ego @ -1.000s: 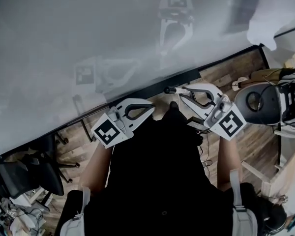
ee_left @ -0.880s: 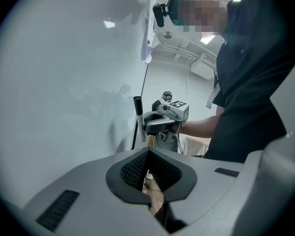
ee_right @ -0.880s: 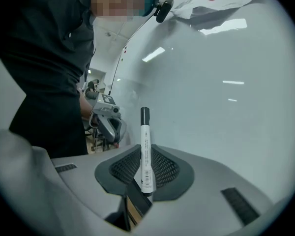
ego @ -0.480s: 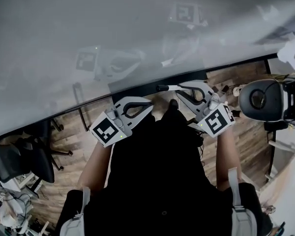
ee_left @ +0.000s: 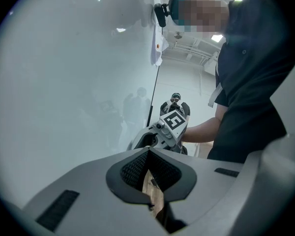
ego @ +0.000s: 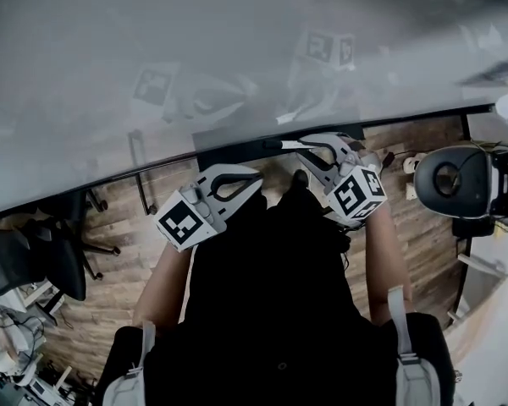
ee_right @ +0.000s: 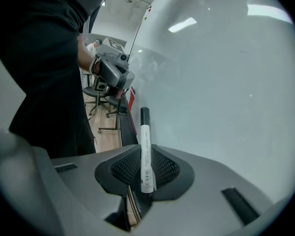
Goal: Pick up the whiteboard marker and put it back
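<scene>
My right hand-held gripper [ego: 306,146] pinches the whiteboard marker [ee_right: 145,146] beside the glossy whiteboard [ego: 152,32]. My left hand-held gripper [ego: 256,178] is pressed together over the wooden floor [ego: 110,235].

The whiteboard marker [ee_right: 145,144] is a slim white barrel with a black cap and small print with a barcode near its rear end. It sits clamped between the pads of the right claw [ee_right: 144,167], cap pointing forward, just beside the whiteboard [ee_right: 226,82], above its dark ledge [ee_right: 124,128].

The right gripper [ego: 309,149] has swung the whiteboard marker [ego: 275,145] leftward; its cap now seemingly reaches the whiteboard's black tray [ego: 229,152].
</scene>
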`<state>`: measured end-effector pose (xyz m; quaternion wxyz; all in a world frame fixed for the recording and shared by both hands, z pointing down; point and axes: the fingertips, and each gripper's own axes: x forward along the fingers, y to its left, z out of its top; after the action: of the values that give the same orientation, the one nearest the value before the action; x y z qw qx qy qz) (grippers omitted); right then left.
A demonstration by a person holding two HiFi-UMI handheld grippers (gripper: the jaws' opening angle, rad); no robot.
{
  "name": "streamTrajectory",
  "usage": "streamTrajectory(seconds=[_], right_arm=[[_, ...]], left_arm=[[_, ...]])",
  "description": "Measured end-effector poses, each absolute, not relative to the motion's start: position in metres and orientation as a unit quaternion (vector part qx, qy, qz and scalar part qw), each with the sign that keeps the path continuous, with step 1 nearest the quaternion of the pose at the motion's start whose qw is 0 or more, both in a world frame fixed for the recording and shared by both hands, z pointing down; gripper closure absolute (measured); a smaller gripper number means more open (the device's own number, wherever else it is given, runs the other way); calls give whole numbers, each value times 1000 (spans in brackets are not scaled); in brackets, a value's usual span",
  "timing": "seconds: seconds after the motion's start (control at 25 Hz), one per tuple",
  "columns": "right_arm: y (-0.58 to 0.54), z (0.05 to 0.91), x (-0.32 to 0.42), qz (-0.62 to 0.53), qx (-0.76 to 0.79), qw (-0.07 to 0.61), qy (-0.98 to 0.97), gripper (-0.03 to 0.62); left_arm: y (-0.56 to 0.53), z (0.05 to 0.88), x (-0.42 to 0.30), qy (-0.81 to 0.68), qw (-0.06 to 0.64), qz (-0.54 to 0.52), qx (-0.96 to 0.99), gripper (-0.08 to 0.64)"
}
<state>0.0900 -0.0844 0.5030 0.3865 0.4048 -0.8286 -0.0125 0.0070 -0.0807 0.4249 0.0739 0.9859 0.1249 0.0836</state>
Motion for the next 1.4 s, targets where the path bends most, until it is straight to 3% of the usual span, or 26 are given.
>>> streamTrajectory(seconds=[0.44, 1.4], right_arm=[[-77, 555, 98, 18, 385, 429, -817, 520], [-84, 587, 85, 28, 347, 463, -815, 520]], left_arm=[[-68, 428, 14, 133, 87, 85, 984, 548], [-81, 431, 3, 118, 80, 90, 986, 548]])
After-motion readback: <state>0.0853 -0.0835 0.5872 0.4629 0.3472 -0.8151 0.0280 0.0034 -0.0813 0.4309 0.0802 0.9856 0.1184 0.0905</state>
